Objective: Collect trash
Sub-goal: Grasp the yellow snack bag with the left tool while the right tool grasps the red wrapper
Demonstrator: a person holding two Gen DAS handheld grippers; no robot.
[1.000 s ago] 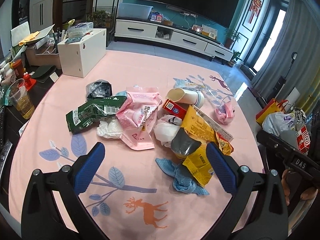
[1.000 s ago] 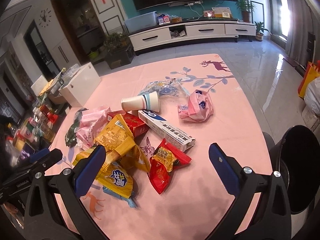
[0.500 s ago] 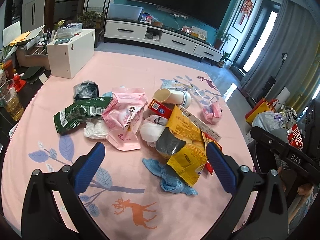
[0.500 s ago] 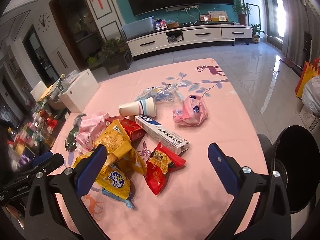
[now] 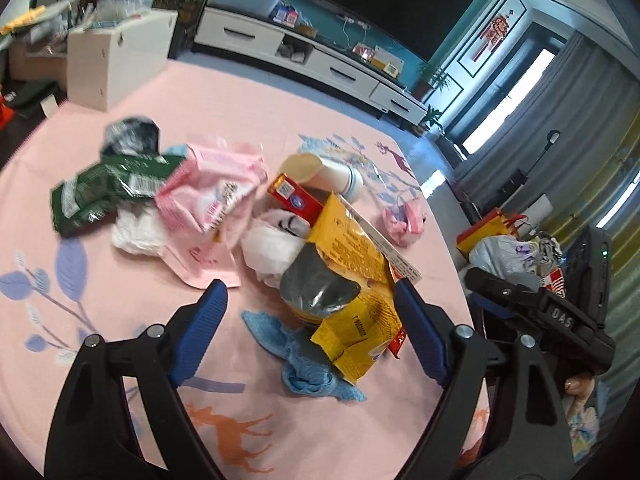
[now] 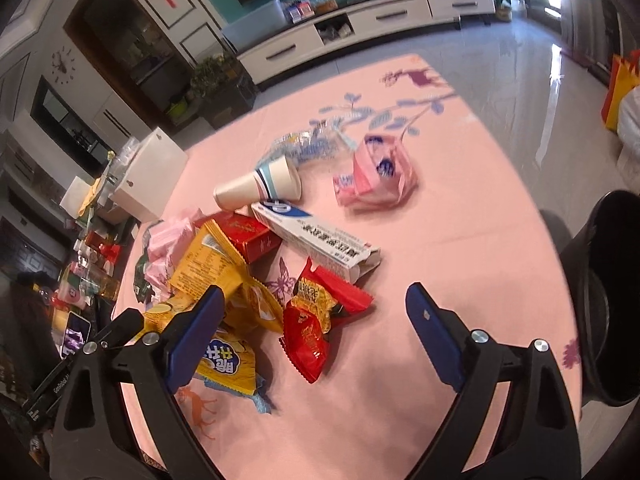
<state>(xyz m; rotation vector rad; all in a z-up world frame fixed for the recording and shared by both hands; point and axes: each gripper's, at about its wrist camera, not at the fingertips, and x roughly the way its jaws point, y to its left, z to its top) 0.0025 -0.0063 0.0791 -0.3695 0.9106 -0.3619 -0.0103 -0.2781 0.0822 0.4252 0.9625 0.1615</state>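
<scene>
I have my left gripper (image 5: 310, 312) spread wide and holding nothing, hovering above the pink printed tabletop (image 5: 248, 96). Between its blue pads and just ahead sits the crumpled yellow snack bag (image 5: 352, 276) with its grey inner foil showing, and a crumpled light-blue cloth (image 5: 304, 356) lies just below that bag, close in to the gripper. Ahead and to the left I see the pink plastic wrapper (image 5: 212, 196), with the dark green foil packet (image 5: 104, 192) further left. A white paper cup (image 5: 320, 170) lies on its side further ahead, touching a small red carton (image 5: 294, 198).

My right gripper (image 6: 312, 312) is also spread wide with nothing in it. Just ahead between its pads lies the red snack wrapper (image 6: 316, 320); the yellow chip bag (image 6: 228, 356) lies against the left pad. Beyond the wrapper lies a long white-and-blue toothpaste box (image 6: 320, 240), then a crumpled pink bag (image 6: 380, 172) further ahead and right. A black waste bin (image 6: 608, 300) stands off the tabletop's edge to the right of the gripper.
</scene>
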